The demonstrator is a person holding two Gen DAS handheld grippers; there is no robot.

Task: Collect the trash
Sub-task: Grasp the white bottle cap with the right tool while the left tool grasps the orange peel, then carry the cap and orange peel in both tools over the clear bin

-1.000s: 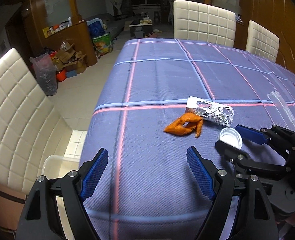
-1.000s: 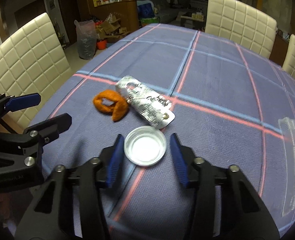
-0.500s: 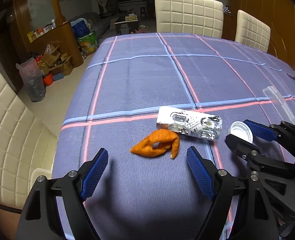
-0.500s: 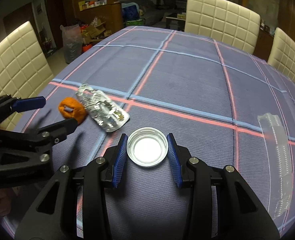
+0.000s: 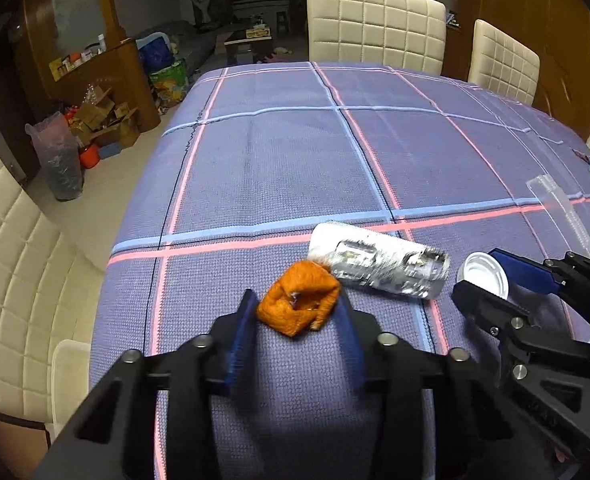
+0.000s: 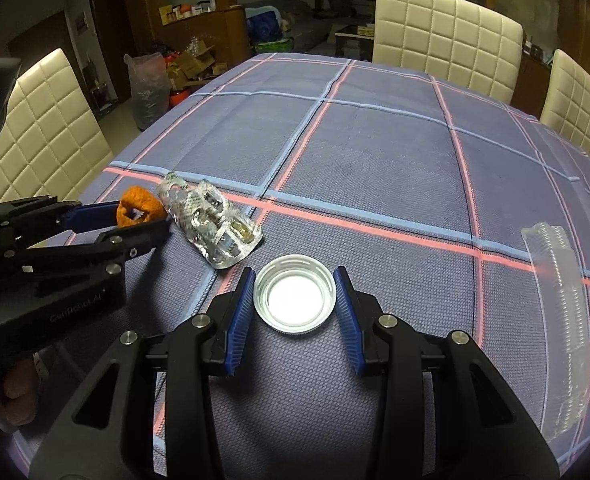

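Observation:
An orange peel (image 5: 299, 303) lies on the blue plaid tablecloth (image 5: 295, 160), squeezed between the blue pads of my left gripper (image 5: 297, 312), which is shut on it. It also shows in the right wrist view (image 6: 139, 208). A silver blister pack (image 5: 379, 266) lies just right of the peel, also in the right wrist view (image 6: 211, 226). A white jar lid (image 6: 295, 299) sits upside down between the pads of my right gripper (image 6: 295, 300), which is shut on its rim. The lid also shows in the left wrist view (image 5: 485, 274).
A clear plastic strip (image 6: 559, 312) lies on the cloth to the right. Cream padded chairs (image 6: 443, 36) stand at the far end and left side (image 5: 11, 280). A translucent bin (image 5: 69, 376) sits on the floor by the left edge.
My left gripper moved forward and closed on the orange peel, bunching it up. My right gripper narrowed onto the jar lid and holds it.

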